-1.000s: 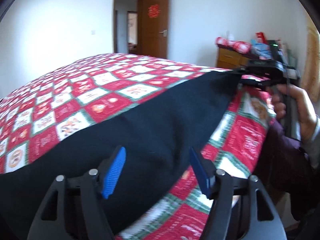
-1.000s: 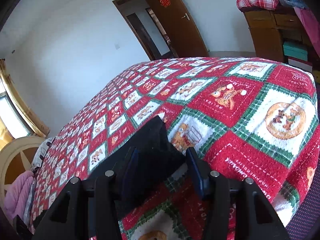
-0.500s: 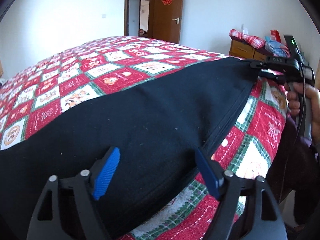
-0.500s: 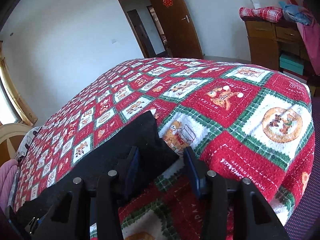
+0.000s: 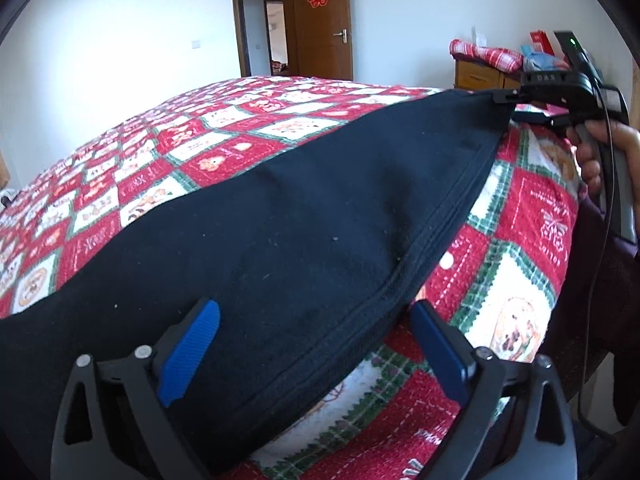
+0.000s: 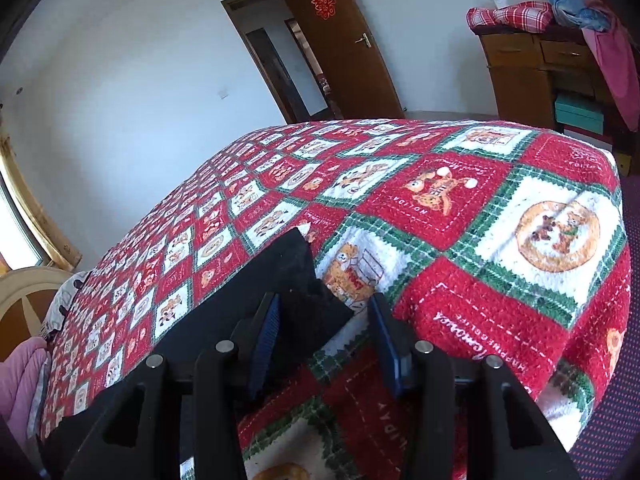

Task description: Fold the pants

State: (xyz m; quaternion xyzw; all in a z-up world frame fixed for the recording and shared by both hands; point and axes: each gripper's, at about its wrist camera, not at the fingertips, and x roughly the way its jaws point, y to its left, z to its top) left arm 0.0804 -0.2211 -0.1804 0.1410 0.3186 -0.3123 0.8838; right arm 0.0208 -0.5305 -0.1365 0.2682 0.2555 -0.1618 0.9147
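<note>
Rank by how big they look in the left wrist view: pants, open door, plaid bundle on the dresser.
1. Pants, by far the largest, though they lie nearest the camera.
2. Door.
3. Plaid bundle, smallest.
Door and bundle are both far off, so true sizes stay unsure.

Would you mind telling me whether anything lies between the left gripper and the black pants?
Nothing visible does. The left gripper has just been opening, and the black pants run straight between its fingers on the patterned blanket.
</note>
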